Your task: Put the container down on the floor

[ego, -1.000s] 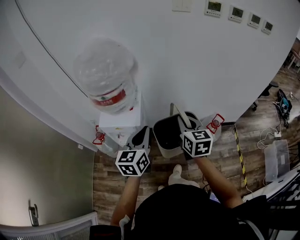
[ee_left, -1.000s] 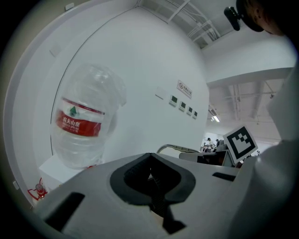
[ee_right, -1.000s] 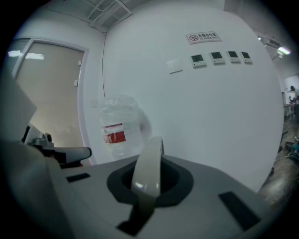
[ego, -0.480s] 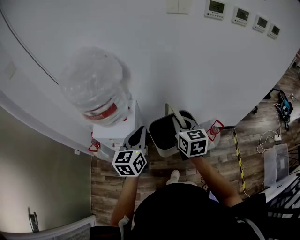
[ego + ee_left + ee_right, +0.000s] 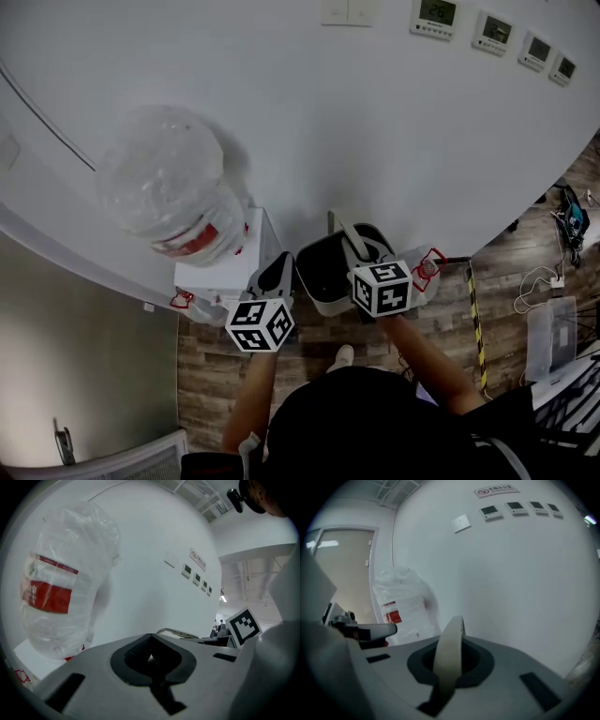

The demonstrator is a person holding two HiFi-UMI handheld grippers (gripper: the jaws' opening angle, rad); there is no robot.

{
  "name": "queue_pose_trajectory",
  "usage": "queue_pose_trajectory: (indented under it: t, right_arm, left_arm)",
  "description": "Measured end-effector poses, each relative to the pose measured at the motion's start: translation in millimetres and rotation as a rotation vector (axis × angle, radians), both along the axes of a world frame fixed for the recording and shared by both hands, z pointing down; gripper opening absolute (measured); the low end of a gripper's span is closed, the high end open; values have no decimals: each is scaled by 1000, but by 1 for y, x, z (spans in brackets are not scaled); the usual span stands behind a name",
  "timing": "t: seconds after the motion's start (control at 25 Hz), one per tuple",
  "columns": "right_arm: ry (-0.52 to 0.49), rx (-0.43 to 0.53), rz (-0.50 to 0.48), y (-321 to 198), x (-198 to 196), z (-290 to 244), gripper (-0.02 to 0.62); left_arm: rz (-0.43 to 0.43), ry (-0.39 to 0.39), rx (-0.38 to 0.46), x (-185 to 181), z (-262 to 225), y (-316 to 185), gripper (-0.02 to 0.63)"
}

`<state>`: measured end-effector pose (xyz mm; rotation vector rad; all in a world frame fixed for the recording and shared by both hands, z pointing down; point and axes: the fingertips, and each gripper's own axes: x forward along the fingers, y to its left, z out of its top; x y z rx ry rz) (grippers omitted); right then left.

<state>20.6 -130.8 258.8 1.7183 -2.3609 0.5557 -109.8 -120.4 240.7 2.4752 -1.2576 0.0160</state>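
The container (image 5: 323, 274) is a dark grey bin with a pale arched handle (image 5: 354, 234), hanging above the wood floor by the white wall. My right gripper (image 5: 362, 255) is shut on that handle. In the right gripper view the beige handle strap (image 5: 451, 644) rises from between the jaws of the right gripper (image 5: 449, 667). My left gripper (image 5: 277, 274) hovers just left of the bin's rim. In the left gripper view the left gripper (image 5: 150, 660) has its dark pads together with nothing between them, and the bin's handle (image 5: 174, 632) shows behind.
A white water dispenser (image 5: 225, 267) with a large plastic-wrapped bottle (image 5: 173, 192) stands left of the bin. Spare bottles with red handles lie on the floor at the left (image 5: 187, 302) and right (image 5: 427, 265). Yellow-black tape (image 5: 473, 300) and the person's shoe (image 5: 342, 356) are below.
The head view has shifted, so the bin and both grippers sit slightly further left in the picture. The right grip on the handle and the left jaws look unchanged.
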Motion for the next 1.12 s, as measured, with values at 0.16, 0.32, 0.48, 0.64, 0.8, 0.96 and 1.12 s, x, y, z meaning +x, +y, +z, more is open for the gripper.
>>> queue_pose_trajectory:
  t: [0.16, 0.32, 0.48, 0.64, 0.8, 0.96, 1.12]
  right_arm:
    - [6, -23, -20, 0, 2, 11, 29]
    - [16, -54, -22, -4, 8, 25, 29]
    - [23, -92, -23, -4, 6, 39, 29]
    - [26, -127, -14, -8, 5, 52, 29]
    - [20, -156, 13, -16, 3, 64, 29]
    - [19, -196, 38, -24, 1, 83, 29]
    - [15, -233, 53, -34, -1, 105, 29]
  left_arm:
    - [-6, -8, -23, 6, 11, 0, 14]
    - [12, -23, -55, 17, 28, -2, 14]
    - [16, -25, -87, 17, 41, -4, 14]
    - [41, -23, -110, 20, 51, -11, 14]
    - [84, -36, -137, 23, 66, -23, 14]
    - [136, -67, -174, 30, 87, -35, 14]
    - [166, -69, -218, 35, 109, -46, 14]
